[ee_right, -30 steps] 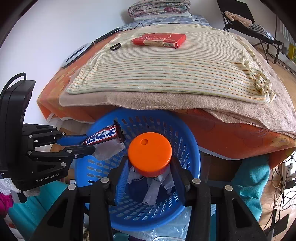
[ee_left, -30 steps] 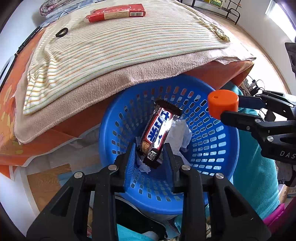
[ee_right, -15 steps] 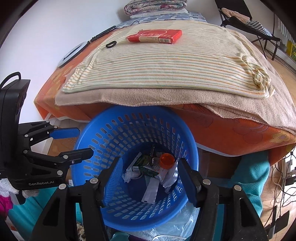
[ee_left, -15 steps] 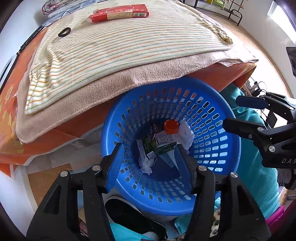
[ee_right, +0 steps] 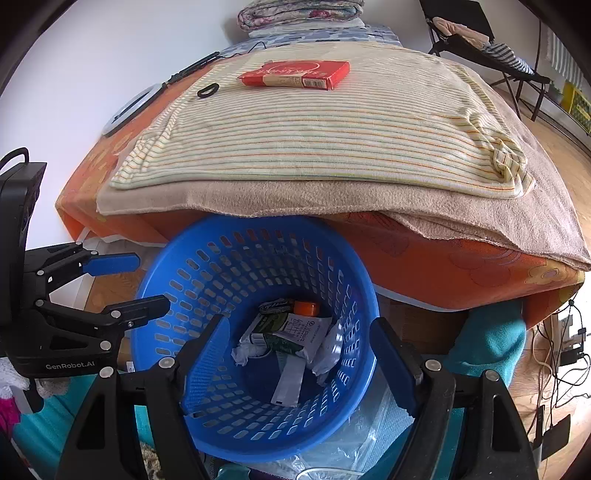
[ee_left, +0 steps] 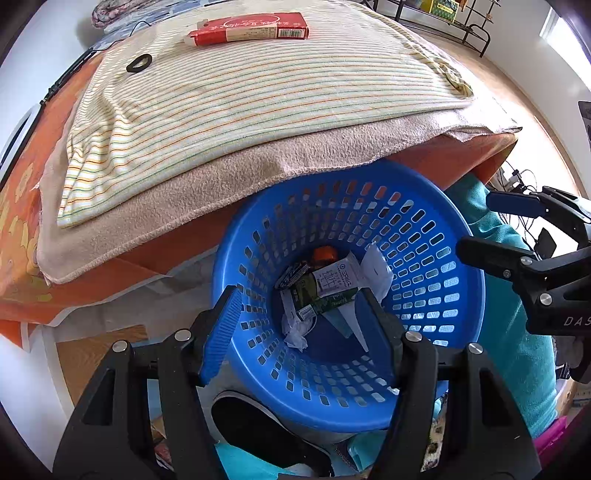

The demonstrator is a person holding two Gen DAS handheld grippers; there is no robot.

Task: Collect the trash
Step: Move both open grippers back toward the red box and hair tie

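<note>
A blue slotted basket [ee_left: 436, 295] [ee_right: 221, 273] stands on the floor against the bed. In it lie an orange cap [ee_left: 324, 254] [ee_right: 306, 307], wrappers [ee_left: 325, 291] [ee_right: 291, 332] and crumpled paper [ee_left: 295, 332]. My left gripper [ee_left: 303, 325] is open and empty above the basket's near rim; it also shows at the left of the right wrist view [ee_right: 144, 284]. My right gripper [ee_right: 299, 354] is open and empty over the basket; it also shows at the right of the left wrist view [ee_left: 491, 225].
A red box [ee_left: 247, 27] [ee_right: 295, 75] and a black ring [ee_left: 139, 62] [ee_right: 207, 90] lie on the striped cloth [ee_left: 240, 103] covering the bed. Teal fabric [ee_left: 517, 332], a black shoe [ee_left: 255, 428] and clear plastic [ee_right: 332, 454] lie around the basket. Cables [ee_right: 565, 354] run at right.
Both grippers opened: the candy bar wrapper left my left gripper and the orange cap left my right gripper, and both now lie in the basket. Both grippers drew back slightly.
</note>
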